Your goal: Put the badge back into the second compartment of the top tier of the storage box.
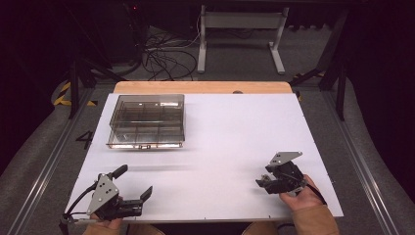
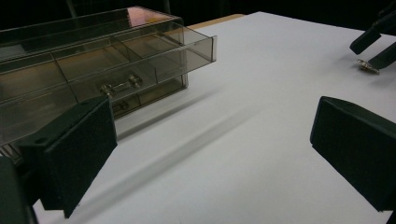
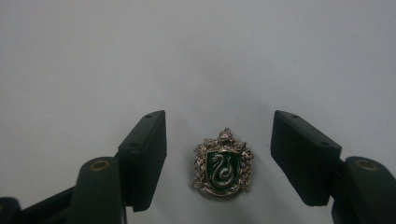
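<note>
A small metal crest badge [image 3: 223, 169], green with a silver snake, lies flat on the white table [image 3: 196, 56]. My right gripper [image 3: 218, 140] is open, one jaw on each side of the badge and neither touching it. In the high view that gripper [image 1: 263, 184] is low at the table's front right. My left gripper [image 1: 133, 182] rests open at the front left, holding nothing. In the left gripper view its jaws [image 2: 212, 154] stand wide apart. A smoky clear drawer box [image 1: 146, 121] sits at the back left, its top drawer [image 2: 140, 51] slid partly out.
The white table sheet [image 1: 225, 137] spreads between the box and both grippers. A wooden edge [image 1: 200, 87] runs along the far side. Beyond it are floor cables [image 1: 166, 56] and a white stand [image 1: 240, 29]. Metal rails [image 1: 46, 161] flank the table.
</note>
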The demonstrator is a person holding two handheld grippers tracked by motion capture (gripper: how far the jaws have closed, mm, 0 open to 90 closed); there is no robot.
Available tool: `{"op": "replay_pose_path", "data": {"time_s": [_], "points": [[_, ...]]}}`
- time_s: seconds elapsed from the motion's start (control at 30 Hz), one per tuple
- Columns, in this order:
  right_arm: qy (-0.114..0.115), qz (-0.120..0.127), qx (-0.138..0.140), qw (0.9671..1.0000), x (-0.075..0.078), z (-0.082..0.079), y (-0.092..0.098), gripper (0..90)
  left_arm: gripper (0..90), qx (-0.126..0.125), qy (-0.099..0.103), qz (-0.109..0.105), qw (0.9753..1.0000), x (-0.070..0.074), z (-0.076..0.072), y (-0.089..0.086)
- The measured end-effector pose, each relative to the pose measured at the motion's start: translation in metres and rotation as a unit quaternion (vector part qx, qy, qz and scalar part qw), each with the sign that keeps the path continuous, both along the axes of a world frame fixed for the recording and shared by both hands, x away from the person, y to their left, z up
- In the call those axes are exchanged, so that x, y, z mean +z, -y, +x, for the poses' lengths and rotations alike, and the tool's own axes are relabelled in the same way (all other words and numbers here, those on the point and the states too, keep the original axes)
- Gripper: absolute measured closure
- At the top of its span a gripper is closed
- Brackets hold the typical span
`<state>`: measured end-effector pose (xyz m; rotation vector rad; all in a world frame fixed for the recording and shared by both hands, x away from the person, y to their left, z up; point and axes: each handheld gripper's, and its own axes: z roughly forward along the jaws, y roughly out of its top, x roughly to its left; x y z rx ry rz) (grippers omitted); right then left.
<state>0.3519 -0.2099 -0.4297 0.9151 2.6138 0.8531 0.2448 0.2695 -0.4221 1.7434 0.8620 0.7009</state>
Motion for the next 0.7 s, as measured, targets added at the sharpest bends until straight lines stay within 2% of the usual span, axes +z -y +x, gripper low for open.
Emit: {"op": "replay_pose_path", "data": {"time_s": [0.2, 0.6, 0.7], "points": [[-0.008, -0.02, 0.0, 0.9998, -0.0016, 0.0005, -0.0013, 39.3, 1.3, -0.001, 0.001, 0.002, 1.0, 0.0, 0.0002, 0.0], [-0.02, -0.045, -0.003, 0.9988, -0.003, 0.0016, -0.0016, 46.7, 1.3, -0.002, -0.001, 0.0, 1.0, -0.0001, 0.0001, 0.0], [-0.021, -0.045, -0.003, 0.9988, -0.0028, 0.0015, -0.0013, 48.4, 1.3, -0.002, -0.001, 0.0, 1.0, -0.0002, 0.0002, 0.0002]]}}
